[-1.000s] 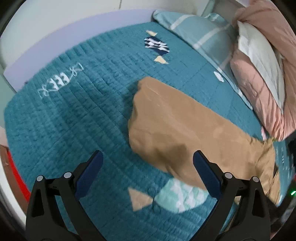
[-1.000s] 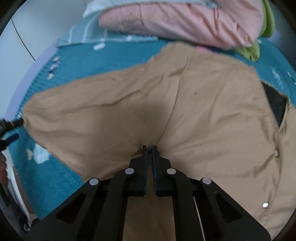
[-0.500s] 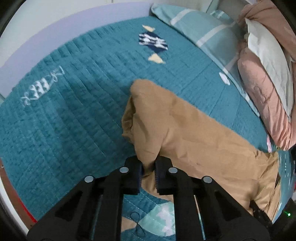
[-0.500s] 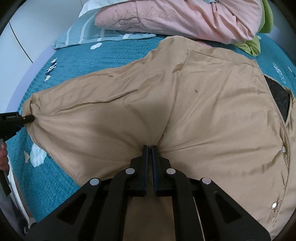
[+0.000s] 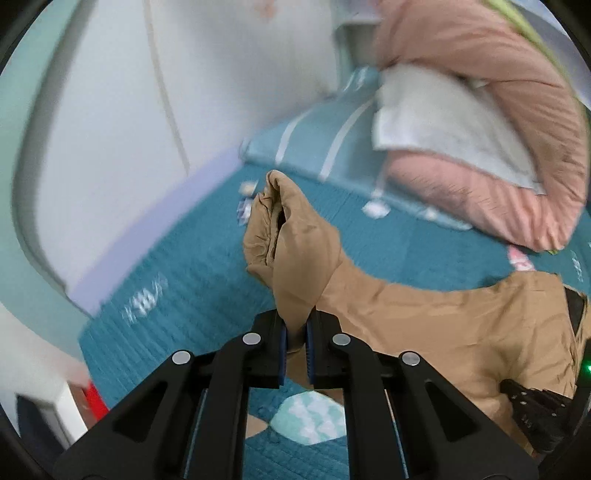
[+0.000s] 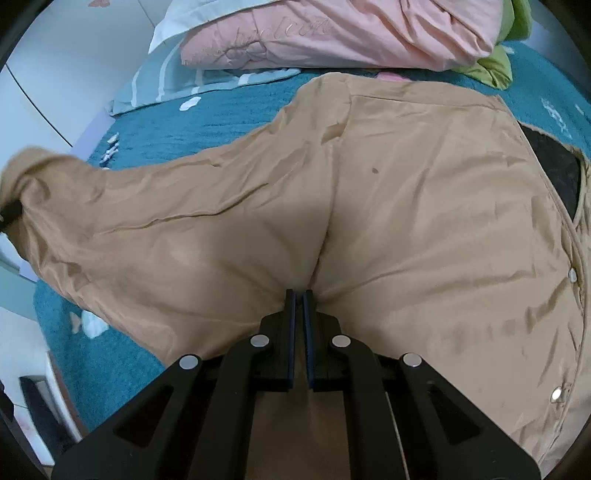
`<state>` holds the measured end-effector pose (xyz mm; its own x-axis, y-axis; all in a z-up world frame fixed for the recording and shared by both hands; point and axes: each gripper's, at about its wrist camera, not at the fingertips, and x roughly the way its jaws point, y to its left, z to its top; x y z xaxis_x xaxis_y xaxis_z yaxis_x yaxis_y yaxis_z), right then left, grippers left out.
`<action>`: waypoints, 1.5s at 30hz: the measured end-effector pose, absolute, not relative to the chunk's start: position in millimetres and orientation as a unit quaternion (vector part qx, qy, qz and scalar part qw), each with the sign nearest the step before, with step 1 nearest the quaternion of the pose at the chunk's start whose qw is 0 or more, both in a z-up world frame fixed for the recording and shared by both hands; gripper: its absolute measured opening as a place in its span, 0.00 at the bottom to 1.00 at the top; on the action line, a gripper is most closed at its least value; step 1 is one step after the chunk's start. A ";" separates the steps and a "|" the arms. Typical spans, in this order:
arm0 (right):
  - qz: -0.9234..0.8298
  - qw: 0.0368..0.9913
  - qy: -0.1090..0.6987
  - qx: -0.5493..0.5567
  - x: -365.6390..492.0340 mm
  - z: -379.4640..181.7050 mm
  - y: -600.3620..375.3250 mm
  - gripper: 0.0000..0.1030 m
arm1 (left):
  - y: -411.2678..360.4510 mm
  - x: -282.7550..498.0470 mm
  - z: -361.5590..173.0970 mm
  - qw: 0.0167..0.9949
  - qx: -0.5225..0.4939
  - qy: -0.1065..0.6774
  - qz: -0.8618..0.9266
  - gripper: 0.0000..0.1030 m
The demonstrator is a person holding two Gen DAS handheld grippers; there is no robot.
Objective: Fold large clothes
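Lifted since a second ago: sleeve [image 5: 295, 254] end, then flat on the quilt [image 5: 192, 280], now raised clear of it, cuff bunched and gaping toward 12 o'clock in the left view. Left gripper [image 5: 295, 334], wide open over the sleeve a second ago, clamped on a fold of tan cloth by half a second ago and the same now; blue pads nearly together, fabric pinched between. Left view blurred, wall and pillow [image 5: 325, 144] swung into frame. Jacket [image 6: 424, 206], tan, spread across most of the right view, body at centre and 3 o'clock, sleeve running out toward 9 o'clock, its end raised at the frame's edge with a dark tip of the left gripper showing there. Right gripper [image 6: 298, 295] closed as before, hardly shifted; jaws nearly touching, tips pressed into the cloth at the armpit crease; whether a fold is actually caught between the pads, hard to tell. Snaps [image 6: 572, 274] along the jacket edge at 3 to 4 o'clock, dark lining [image 6: 554, 170] at 2 o'clock. Small dark spot on the cloth just above centre. Pink duvet [image 6: 332, 33] heaped at 12 o'clock, green cloth [image 6: 495, 68] beside it at 1 o'clock. Striped pillow at 10 to 11 o'clock, right view.
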<state>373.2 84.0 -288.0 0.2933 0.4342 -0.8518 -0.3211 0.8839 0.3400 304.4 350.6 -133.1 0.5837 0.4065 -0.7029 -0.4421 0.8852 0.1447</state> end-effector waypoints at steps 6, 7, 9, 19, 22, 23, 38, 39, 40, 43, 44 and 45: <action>0.212 0.831 0.510 0.069 355.9 -249.8 31.7 0.04 | 253.1 311.6 -110.4 0.913 0.039 0.361 0.185 0.08; 0.203 0.837 0.503 0.071 352.5 -241.9 17.1 0.04 | 239.3 312.0 -109.8 0.916 0.041 0.358 0.173 0.08; 0.186 0.847 0.492 0.074 346.3 -231.2 -9.8 0.05 | 200.8 314.8 -108.5 0.923 0.047 0.355 0.141 0.08; 0.094 0.854 0.506 0.071 320.9 -213.7 -159.3 0.06 | 35.0 327.7 -146.0 0.924 0.067 0.376 0.018 0.08; 0.065 0.862 0.493 0.102 303.4 -219.4 -196.9 0.07 | -10.0 333.1 -173.0 0.912 0.082 0.402 -0.007 0.07; 0.048 0.865 0.486 0.118 294.0 -224.4 -210.9 0.07 | -26.7 333.7 -183.0 0.909 0.094 0.407 -0.013 0.07; -0.004 0.838 0.509 0.199 285.5 -265.4 -261.2 0.07 | -121.8 315.7 -244.5 0.874 0.127 0.461 -0.090 0.08; -0.004 0.836 0.508 0.207 285.6 -265.6 -264.3 0.07 | -124.4 315.5 -244.9 0.873 0.129 0.461 -0.092 0.08; -0.005 0.835 0.507 0.215 285.1 -266.1 -268.2 0.07 | -128.7 315.1 -246.6 0.871 0.137 0.462 -0.095 0.08; -0.011 0.834 0.499 0.235 282.3 -264.6 -280.0 0.15 | -135.2 310.2 -247.5 0.865 0.166 0.463 -0.099 0.26; -0.012 0.834 0.497 0.241 283.1 -264.6 -281.1 0.29 | -133.5 307.1 -243.8 0.866 0.163 0.460 -0.106 0.42; -0.010 0.834 0.489 0.257 282.2 -262.6 -285.9 0.42 | -130.0 304.2 -239.0 0.869 0.153 0.457 -0.114 0.60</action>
